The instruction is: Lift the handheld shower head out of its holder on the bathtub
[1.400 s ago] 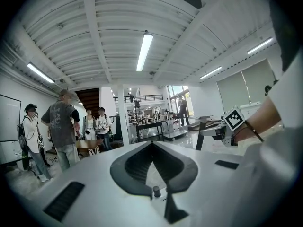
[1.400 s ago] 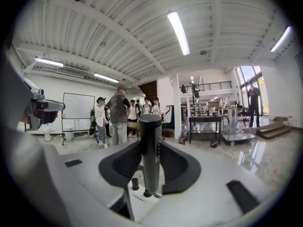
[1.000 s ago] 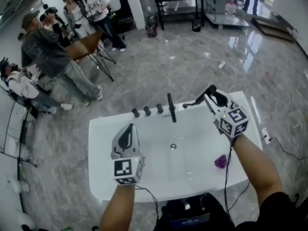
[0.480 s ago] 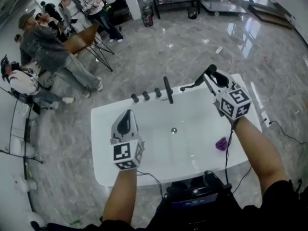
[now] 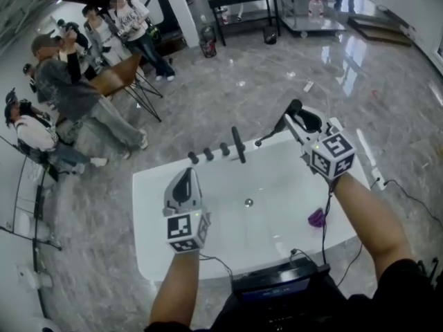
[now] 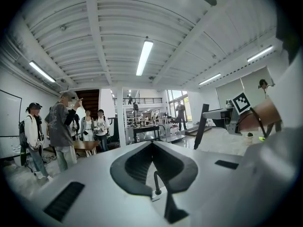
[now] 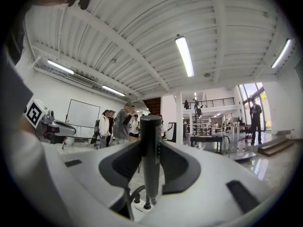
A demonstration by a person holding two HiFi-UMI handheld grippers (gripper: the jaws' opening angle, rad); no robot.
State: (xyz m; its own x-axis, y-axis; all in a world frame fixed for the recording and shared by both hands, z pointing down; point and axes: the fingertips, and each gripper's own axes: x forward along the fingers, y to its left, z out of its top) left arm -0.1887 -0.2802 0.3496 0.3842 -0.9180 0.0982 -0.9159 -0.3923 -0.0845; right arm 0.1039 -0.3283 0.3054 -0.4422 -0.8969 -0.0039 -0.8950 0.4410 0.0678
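Observation:
The handheld shower head (image 5: 296,108) is a dark stick. It hangs above the far right corner of the white bathtub (image 5: 159,185), clear of the rim. My right gripper (image 5: 302,122) is shut on it. In the right gripper view the shower head (image 7: 150,167) stands upright between the pads, and its hose (image 7: 134,193) curls off below. The dark hose (image 5: 268,134) runs down to the tub rim. My left gripper (image 5: 183,180) hovers over the tub's left half, shut and holding nothing. Its pads meet at the tip in the left gripper view (image 6: 152,144).
A black tap spout (image 5: 238,144) and three knobs (image 5: 208,153) stand on the tub's far rim. A drain (image 5: 248,202) and a small purple thing (image 5: 317,217) lie inside the tub. Several people (image 5: 66,81) and a chair (image 5: 121,75) are at the back left. A cable (image 5: 408,192) lies on the floor at the right.
My right gripper has risen with the shower head, which now sits higher above the tub corner with the hose trailing under it. The left gripper has drifted a little up and forward.

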